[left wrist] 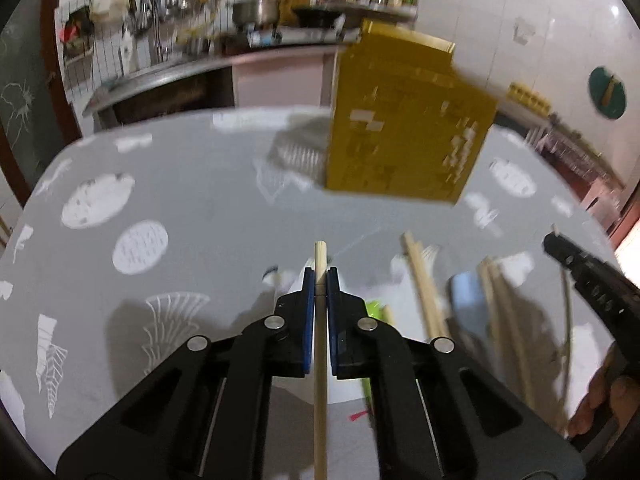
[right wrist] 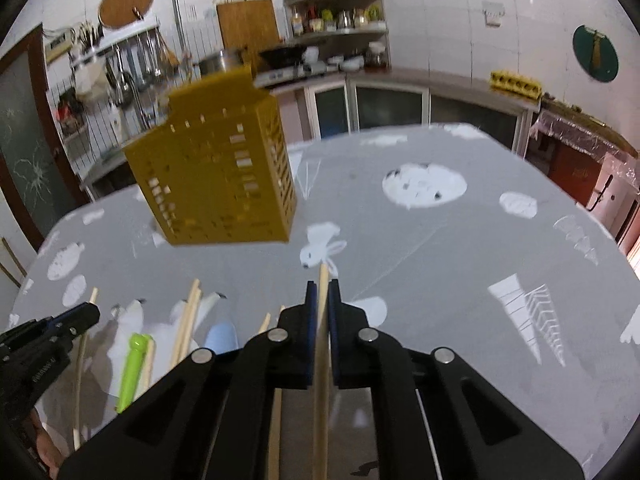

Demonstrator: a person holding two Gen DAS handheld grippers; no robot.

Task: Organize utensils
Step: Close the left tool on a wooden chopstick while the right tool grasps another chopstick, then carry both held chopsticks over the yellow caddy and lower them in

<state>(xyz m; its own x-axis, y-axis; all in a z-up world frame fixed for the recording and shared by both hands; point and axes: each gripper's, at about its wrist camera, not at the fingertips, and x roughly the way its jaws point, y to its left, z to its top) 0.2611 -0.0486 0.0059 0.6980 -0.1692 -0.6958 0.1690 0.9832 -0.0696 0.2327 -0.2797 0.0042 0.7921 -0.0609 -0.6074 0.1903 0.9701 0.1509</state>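
1. Your left gripper (left wrist: 321, 280) is clamped on one wooden chopstick (left wrist: 320, 360), whose tip juts just past the blue pads (left wrist: 307, 312).
2. Your right gripper (right wrist: 322, 292) is likewise closed on a second chopstick (right wrist: 321, 380), gripped lengthwise.
3. The yellow perforated holder (left wrist: 400, 140) stands upright on the grey patterned tablecloth (left wrist: 200, 220), ahead of both grippers.
4. The loose chopsticks (right wrist: 188, 320), a green-handled utensil (right wrist: 132, 372) and a blue one (right wrist: 220, 338) lie nearer you than the holder.
5. Risk: a thin stick pinched near its tip may pivot or slip; a tilted approach could knock the holder over.
6. No legible writing or brand anywhere.
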